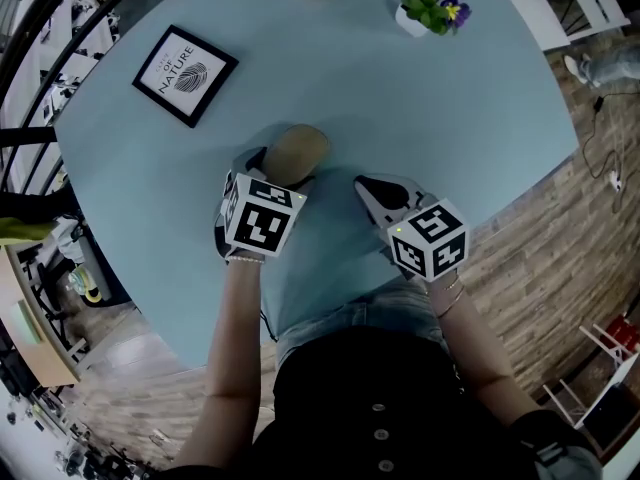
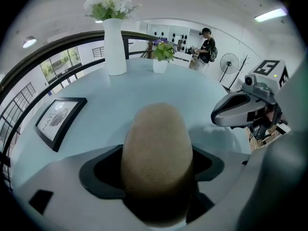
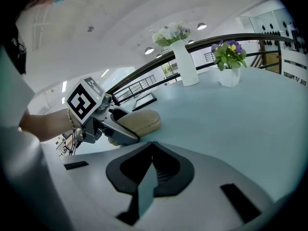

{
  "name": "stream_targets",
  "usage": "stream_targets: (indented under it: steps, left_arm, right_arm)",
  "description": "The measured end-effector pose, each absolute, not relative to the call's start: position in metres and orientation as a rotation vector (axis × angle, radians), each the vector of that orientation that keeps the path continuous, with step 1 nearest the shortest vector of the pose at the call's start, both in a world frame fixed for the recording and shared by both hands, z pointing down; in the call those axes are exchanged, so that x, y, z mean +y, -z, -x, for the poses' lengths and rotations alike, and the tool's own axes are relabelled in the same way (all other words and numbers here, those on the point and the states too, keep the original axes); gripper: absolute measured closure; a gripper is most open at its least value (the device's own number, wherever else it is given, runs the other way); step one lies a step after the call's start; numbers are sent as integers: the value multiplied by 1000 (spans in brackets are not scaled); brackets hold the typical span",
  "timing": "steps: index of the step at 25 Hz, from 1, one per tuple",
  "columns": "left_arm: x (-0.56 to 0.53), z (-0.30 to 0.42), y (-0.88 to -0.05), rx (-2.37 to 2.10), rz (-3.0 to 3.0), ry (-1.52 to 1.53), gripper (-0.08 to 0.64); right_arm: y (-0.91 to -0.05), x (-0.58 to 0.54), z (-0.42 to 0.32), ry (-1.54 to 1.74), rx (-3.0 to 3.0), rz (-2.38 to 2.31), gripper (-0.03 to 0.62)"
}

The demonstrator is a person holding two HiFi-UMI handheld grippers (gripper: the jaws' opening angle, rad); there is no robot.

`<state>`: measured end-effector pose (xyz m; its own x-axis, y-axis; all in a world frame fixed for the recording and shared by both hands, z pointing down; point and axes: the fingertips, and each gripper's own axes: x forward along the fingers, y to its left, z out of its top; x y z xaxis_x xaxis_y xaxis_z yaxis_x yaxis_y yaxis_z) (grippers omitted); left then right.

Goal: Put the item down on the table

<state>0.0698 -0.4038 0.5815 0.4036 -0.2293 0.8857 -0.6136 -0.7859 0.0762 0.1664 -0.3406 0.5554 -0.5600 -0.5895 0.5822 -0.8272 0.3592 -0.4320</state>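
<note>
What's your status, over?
Left gripper shut on tan rounded oval item, low over pale blue round table. Right gripper shut, empty. Drop spot clear.

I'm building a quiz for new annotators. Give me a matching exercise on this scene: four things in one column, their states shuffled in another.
1 left tool
2 right tool
3 black-framed picture
4 tall white vase

A lies flat on the light blue round table
B shut, empty
C upright, holding white flowers
D shut on the tan oval item

Pairs: 1-D, 2-B, 3-A, 4-C

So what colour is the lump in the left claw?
The lump is tan; left gripper view.
</note>
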Motion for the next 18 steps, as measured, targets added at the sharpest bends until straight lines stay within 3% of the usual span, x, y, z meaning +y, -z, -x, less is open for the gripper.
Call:
stream_targets:
  steps: [18]
  left_arm:
    - [-401,-78,-585,-727,-2359,-1429,140]
  right_arm:
    - [-554,-327,-178,-1032,-2274,-1317,587]
